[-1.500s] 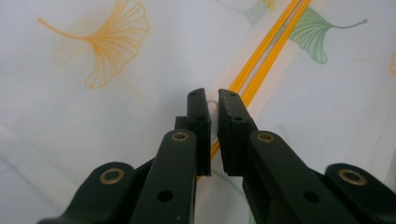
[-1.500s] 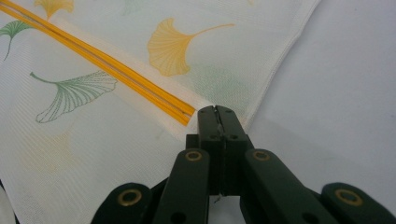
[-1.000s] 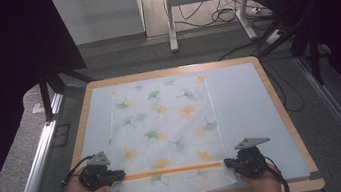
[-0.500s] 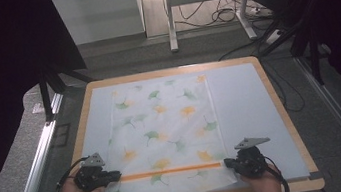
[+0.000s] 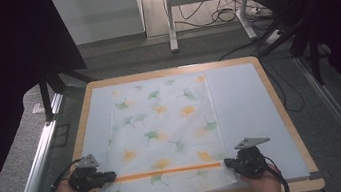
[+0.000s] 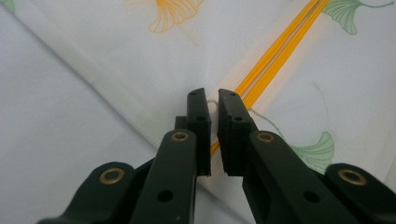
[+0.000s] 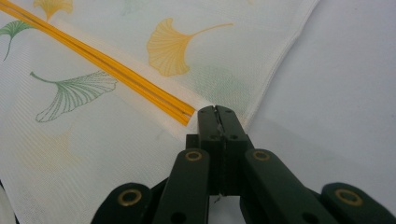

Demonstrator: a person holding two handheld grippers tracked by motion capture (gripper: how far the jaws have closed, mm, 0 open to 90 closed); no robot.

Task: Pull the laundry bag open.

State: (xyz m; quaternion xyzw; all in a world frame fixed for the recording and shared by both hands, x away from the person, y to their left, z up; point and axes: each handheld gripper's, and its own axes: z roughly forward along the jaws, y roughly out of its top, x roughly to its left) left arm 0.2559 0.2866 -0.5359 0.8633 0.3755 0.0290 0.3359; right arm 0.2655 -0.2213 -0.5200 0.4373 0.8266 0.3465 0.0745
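- The leaf-print cloth [image 5: 166, 137] lies flat on the worktop [image 5: 276, 111].
- Left tongs [image 5: 111, 175] sit at its orange stripe [image 5: 169, 172], jaws nearly closed, a thin gap showing.
- Right tongs [image 5: 228, 162] pinch the cloth's right edge, jaws fully closed.

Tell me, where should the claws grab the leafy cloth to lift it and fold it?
Probably at the two ends of the orange stripe, coming in from each side edge. The leafy cloth lies flat, so only its thin edges can be pinched. The left claw sits at that stripe's left end, the right claw is shut on the right edge.
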